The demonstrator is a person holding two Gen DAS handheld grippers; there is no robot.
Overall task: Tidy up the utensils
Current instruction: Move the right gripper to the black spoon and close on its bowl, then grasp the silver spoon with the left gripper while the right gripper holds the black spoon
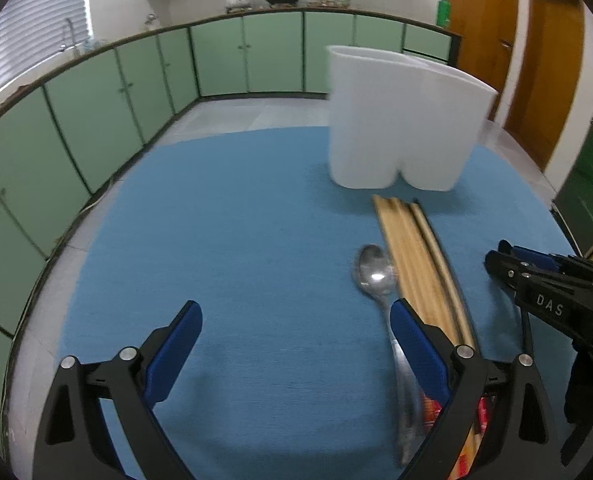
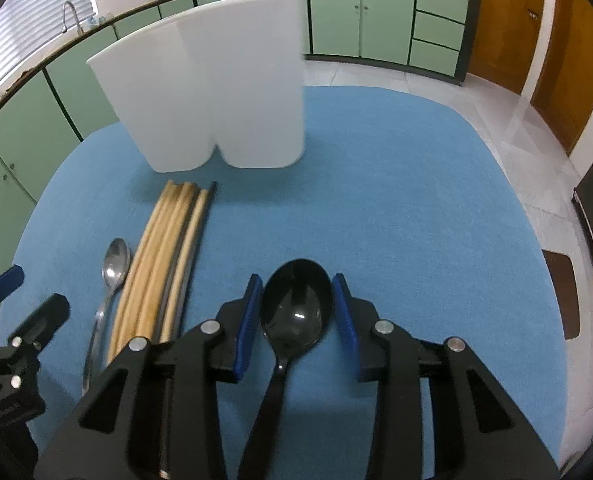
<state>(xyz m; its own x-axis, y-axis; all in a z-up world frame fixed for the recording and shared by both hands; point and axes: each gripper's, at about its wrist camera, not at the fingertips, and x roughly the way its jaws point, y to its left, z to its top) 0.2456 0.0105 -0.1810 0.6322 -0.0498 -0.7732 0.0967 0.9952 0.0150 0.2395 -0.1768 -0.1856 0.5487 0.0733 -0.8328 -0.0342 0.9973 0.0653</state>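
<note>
On the left, the left gripper hangs low over the blue mat with its blue-padded fingers spread wide and nothing between them. Its right finger sits above the handle of the metal spoon, which lies flat on the mat with its bowl pointing toward the far side. Just beside the spoon, to its right, a bundle of wooden chopsticks lies side by side, with one darker stick along the right edge; their far tips point at the white holder. The holder stands upright near the far edge of the mat, a two-lobed container just beyond the chopstick tips.

Further right, the right gripper hovers over the black spoon, which lies on the mat well apart from the chopsticks and the metal spoon. Its fingers are parted and straddle the black bowl, one on each side; whether the pads touch the bowl is not clear. The black handle runs back under the gripper. The holder stands ahead and to the left.
</note>
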